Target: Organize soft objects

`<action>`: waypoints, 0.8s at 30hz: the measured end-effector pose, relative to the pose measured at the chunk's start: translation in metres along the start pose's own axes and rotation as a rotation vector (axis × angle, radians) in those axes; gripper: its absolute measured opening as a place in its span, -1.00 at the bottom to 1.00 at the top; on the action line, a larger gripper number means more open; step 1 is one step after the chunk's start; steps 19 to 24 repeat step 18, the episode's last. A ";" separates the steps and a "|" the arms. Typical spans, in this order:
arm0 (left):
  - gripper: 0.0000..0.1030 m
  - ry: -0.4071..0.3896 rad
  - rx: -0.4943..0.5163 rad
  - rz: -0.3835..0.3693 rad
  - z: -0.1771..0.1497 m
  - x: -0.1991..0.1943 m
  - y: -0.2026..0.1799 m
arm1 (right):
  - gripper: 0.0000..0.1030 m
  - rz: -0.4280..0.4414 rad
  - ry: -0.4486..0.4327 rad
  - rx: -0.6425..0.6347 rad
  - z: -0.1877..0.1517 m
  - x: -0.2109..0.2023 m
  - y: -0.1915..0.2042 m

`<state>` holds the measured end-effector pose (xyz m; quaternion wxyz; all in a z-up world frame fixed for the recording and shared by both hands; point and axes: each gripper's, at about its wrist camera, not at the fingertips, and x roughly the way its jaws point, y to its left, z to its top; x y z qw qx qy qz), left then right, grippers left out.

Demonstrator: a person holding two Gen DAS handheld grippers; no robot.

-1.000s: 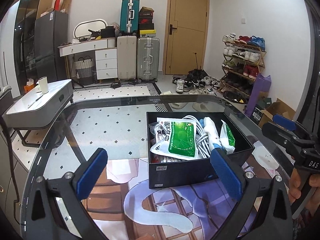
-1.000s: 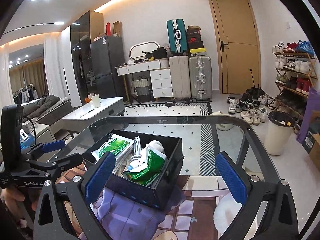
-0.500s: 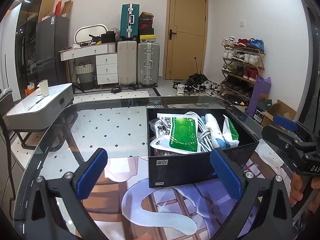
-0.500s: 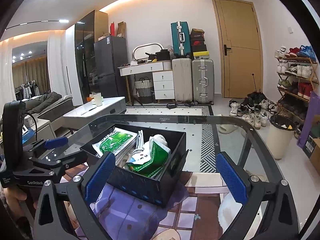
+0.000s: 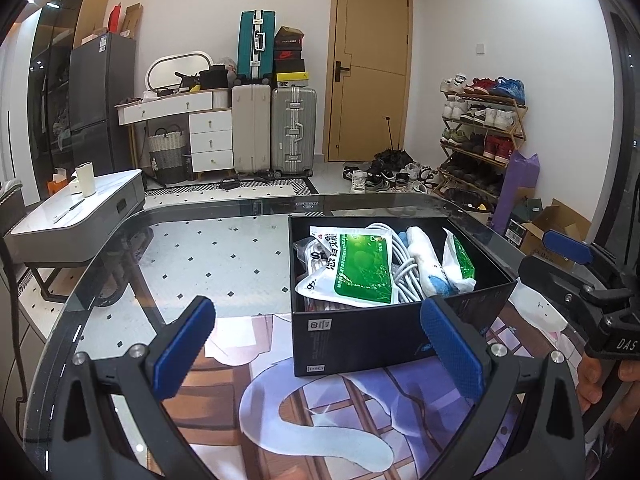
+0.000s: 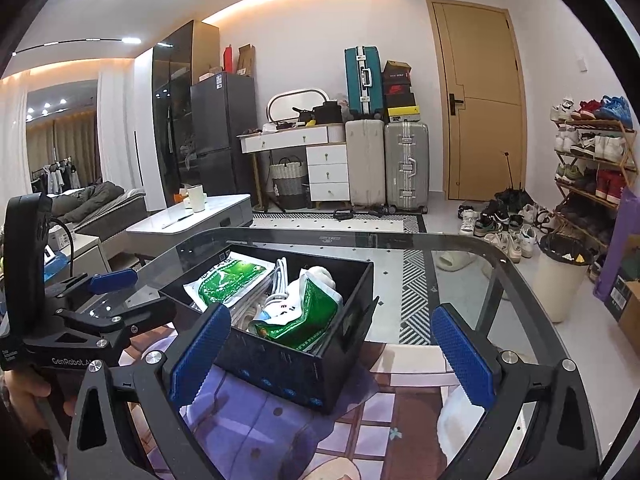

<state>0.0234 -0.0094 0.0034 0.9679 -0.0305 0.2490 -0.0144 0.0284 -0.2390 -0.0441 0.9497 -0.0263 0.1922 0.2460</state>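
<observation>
Crinkly green pouches (image 5: 362, 270) and a coiled white cable (image 5: 406, 264) sit in the black box (image 5: 384, 332) on the glass table (image 5: 224, 256), light and limp, so we judge pinching an edge best with our left gripper (image 5: 316, 344) and right gripper (image 6: 328, 346), both spread wide and empty.

Black box (image 5: 384, 332), open top, sits on printed mat (image 5: 320, 412) on glass table. Inside: big green-and-white pouch (image 5: 352, 268) lying flat on left side, coiled white cable (image 5: 404, 264) in middle, white-blue soft toy (image 5: 428, 264) beside it, smaller green-and-white pouch (image 5: 460, 260) standing tilted against right wall.
</observation>
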 end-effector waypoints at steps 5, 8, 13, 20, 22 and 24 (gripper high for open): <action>1.00 -0.004 -0.002 -0.001 0.000 -0.001 0.000 | 0.99 -0.003 -0.002 0.009 -0.002 0.000 -0.001; 1.00 -0.006 -0.003 -0.004 -0.001 -0.001 0.000 | 0.99 -0.002 -0.006 0.012 -0.002 0.000 -0.002; 1.00 -0.002 -0.004 -0.014 -0.001 -0.001 0.000 | 0.99 0.002 -0.003 0.012 -0.003 -0.001 -0.002; 1.00 -0.017 -0.002 -0.016 -0.001 -0.004 -0.002 | 0.99 0.004 -0.002 0.013 -0.003 0.000 -0.002; 1.00 -0.017 -0.002 -0.016 -0.001 -0.004 -0.002 | 0.99 0.004 -0.002 0.013 -0.003 0.000 -0.002; 1.00 -0.017 -0.002 -0.016 -0.001 -0.004 -0.002 | 0.99 0.004 -0.002 0.013 -0.003 0.000 -0.002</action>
